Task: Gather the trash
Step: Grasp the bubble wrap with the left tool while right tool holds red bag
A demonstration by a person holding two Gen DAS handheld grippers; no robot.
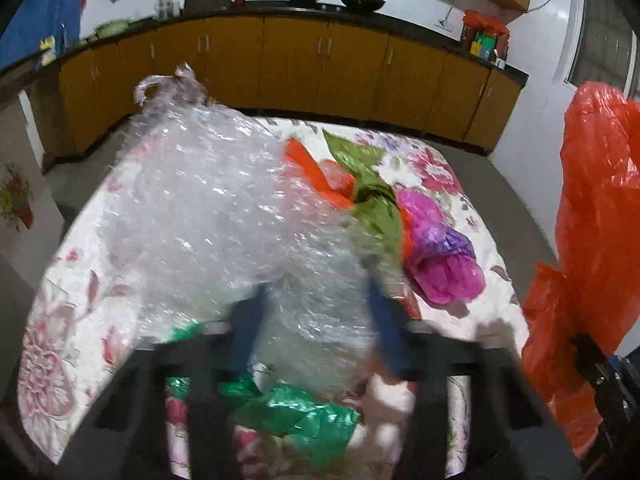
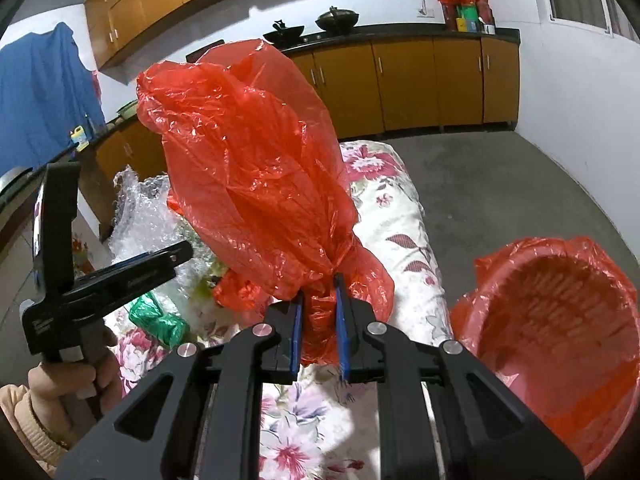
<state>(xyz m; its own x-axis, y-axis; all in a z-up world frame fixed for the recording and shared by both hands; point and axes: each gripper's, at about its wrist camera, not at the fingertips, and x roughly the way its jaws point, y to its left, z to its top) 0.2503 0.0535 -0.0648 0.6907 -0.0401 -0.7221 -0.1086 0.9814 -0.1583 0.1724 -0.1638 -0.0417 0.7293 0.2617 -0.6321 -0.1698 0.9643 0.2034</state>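
Note:
My left gripper [image 1: 316,284] is shut on a big sheet of clear bubble wrap [image 1: 208,208] and holds it above the flowered table [image 1: 60,320]; the view is blurred. My right gripper [image 2: 318,292] is shut on a red plastic bag [image 2: 256,160], which stands up above the fingers and also shows at the right of the left wrist view [image 1: 600,208]. On the table lie a green wrapper [image 1: 304,412], a pink-purple bag [image 1: 440,248], and orange and olive-green wrappers [image 1: 360,184]. A red-lined basket [image 2: 560,340] stands to the right of the table.
Yellow kitchen cabinets [image 1: 280,60] with a dark counter run along the back wall, with woks and bottles on top. Grey floor [image 2: 500,184] lies right of the table. The left gripper's body and the hand holding it [image 2: 80,280] show at the left of the right wrist view.

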